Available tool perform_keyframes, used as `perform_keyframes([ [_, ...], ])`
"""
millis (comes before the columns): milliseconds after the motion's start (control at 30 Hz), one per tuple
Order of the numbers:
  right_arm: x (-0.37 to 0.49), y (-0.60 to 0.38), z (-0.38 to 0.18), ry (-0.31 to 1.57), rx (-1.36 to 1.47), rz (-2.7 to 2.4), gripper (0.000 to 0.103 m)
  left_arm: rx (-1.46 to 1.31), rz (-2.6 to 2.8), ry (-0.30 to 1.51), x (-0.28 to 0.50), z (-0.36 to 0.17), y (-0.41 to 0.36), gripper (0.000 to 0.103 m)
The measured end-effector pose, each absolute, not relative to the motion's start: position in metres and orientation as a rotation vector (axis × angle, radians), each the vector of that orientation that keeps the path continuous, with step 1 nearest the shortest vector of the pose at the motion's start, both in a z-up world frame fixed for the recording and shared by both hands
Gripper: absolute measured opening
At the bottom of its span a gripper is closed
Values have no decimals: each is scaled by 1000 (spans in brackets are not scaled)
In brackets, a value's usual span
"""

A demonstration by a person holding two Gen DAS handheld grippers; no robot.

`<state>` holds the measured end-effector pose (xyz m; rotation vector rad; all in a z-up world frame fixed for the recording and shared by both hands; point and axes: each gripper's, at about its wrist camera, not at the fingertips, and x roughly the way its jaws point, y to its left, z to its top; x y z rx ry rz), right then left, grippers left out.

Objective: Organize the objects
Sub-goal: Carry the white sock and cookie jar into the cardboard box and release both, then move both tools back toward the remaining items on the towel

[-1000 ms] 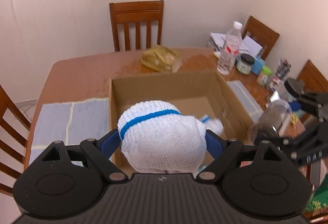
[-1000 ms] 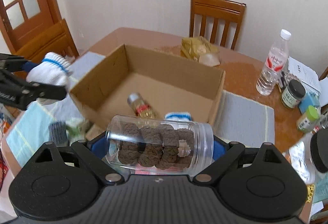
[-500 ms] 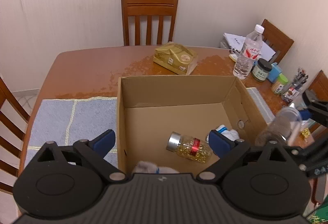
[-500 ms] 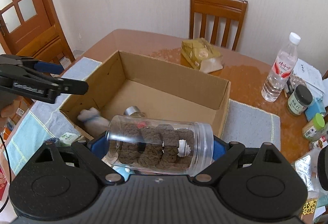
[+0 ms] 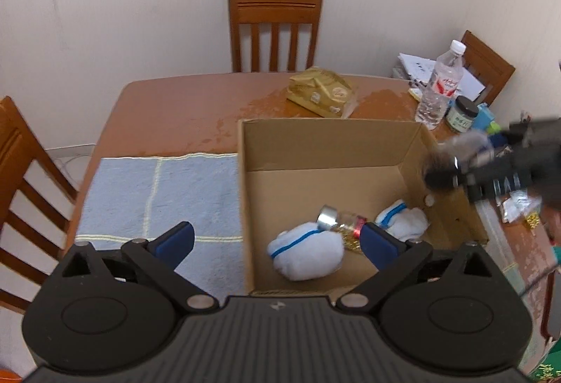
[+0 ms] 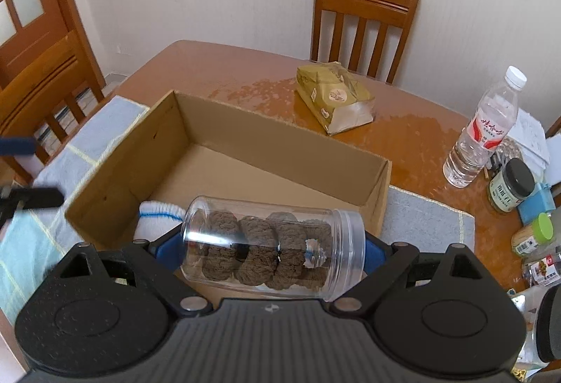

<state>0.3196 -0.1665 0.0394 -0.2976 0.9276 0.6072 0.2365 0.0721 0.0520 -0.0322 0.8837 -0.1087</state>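
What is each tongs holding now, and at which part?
Right tongs: clear jar, gripped lying sideways at its two ends. Left tongs: nothing, opening.

right gripper (image 5: pixel 452 169) motion-blurred, jar labels (image 6: pixel 505 190) unreadable

A wooden desk (image 5: pixel 168 109) stood against a pale wall, with a wooden chair (image 5: pixel 275 28) pushed in at its far side. A gold packet (image 6: pixel 333 99) lay on the bare wood. A blue-grey mat (image 5: pixel 157 193) covered the near left part. At the right edge stood a water bottle (image 6: pixel 484 134) and, just beside it, a dark-lidded jar (image 6: pixel 512 185).
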Motion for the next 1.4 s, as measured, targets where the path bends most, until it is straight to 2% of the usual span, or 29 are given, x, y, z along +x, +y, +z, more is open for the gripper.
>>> perform_keyframes([
  [100, 328, -157, 48, 875, -298, 577, 98, -26, -102, 897, 228, 51, 77, 101],
  [167, 334, -152, 51, 854, -294, 556, 103, -9, -111, 903, 222, 50, 78, 101],
  [300, 328, -154, 58, 837, -263, 544, 103, -57, -110, 937, 211, 43, 82, 102],
  [567, 288, -173, 47, 800, -276, 554, 103, -1, -29, 874, 183, 22, 75, 102],
  [1400, 167, -237, -38, 973, -209, 566, 103, -78, 53, 886, 107, -30, 62, 102],
])
